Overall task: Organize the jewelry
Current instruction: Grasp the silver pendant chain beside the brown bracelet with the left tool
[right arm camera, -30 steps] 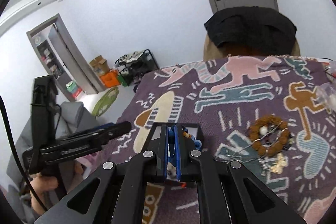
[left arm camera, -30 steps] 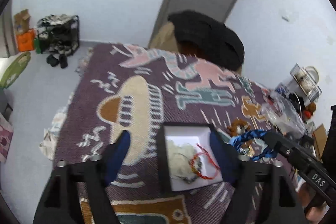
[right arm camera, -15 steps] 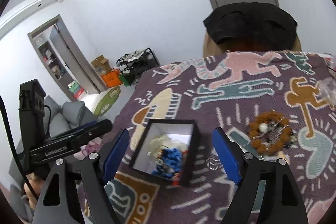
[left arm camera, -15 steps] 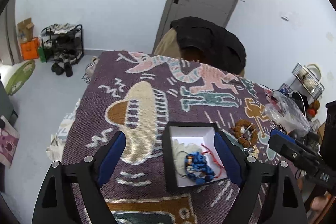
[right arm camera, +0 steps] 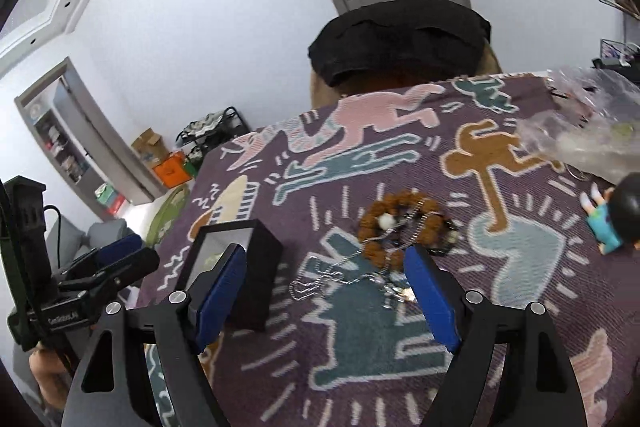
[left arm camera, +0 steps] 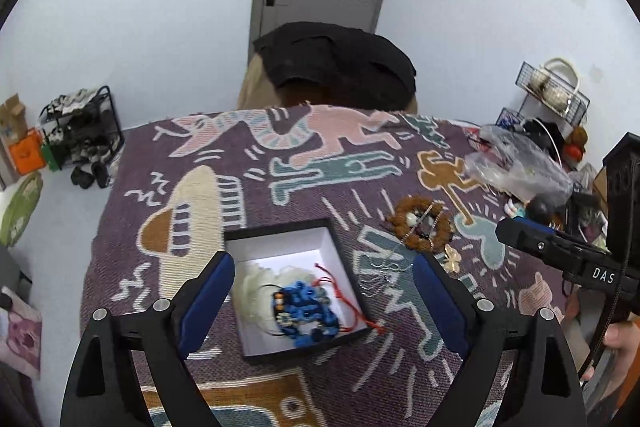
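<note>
Right gripper (right arm camera: 324, 291), spread wide and empty, straddles the silver chain (right arm camera: 320, 279) — light, limp, slippery; pinch its bunched links at six o'clock of the brown bead bracelet (right arm camera: 400, 227). Left gripper (left arm camera: 320, 303) gapes, empty.

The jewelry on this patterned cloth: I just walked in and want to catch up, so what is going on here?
A person with a gripper in each hand is sorting jewelry into a black box. A blue bead bracelet already lies inside with a red cord. The right gripper, jaws just opened and empty, now hangs over a silver chain beside a brown bead bracelet. The left gripper is open above the box.
</note>
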The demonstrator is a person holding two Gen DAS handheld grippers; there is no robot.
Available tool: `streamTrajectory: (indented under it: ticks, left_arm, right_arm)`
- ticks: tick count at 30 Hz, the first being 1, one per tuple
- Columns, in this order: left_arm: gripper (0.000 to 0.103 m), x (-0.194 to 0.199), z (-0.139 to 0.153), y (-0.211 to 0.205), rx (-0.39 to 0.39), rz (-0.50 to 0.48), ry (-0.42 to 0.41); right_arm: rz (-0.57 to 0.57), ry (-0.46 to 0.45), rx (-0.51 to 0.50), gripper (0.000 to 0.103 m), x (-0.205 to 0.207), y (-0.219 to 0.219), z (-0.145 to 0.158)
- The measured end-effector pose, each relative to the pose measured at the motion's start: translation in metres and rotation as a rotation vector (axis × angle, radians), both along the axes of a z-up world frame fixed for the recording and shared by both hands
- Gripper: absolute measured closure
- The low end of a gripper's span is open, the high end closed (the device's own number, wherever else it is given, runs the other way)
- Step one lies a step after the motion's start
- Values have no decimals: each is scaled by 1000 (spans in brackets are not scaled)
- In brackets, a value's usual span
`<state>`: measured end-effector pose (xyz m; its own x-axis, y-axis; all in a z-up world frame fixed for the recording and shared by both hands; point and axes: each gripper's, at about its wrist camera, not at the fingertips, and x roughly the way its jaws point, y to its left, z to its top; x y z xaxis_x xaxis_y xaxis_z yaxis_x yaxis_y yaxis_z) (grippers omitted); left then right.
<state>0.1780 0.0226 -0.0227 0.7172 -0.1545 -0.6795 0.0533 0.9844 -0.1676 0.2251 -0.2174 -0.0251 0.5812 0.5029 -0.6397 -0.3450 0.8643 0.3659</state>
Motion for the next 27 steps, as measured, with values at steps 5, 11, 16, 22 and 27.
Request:
streamTrajectory:
  ticks: [5,11,16,22,27]
  left_arm:
    - [12,8,-6,-21,16,-36,25]
    - [12,14,-10,-41,-11,-69,48]
    - [14,22,-16,-62,-23,-115,82]
    - [24,38,-31,-88,-44,-149,142]
    - [39,54,-46,-105,-49,-146,197]
  right_arm:
    - [-33,15,-1,22,0,-18,-10]
    - [-77,46,20,22,-2,-42,-25]
    - [-120,62,49,22,-7,-64,-34]
    - [-171,79,76,22,-15,-87,-44]
    - [-193,83,87,22,-18,-99,-49]
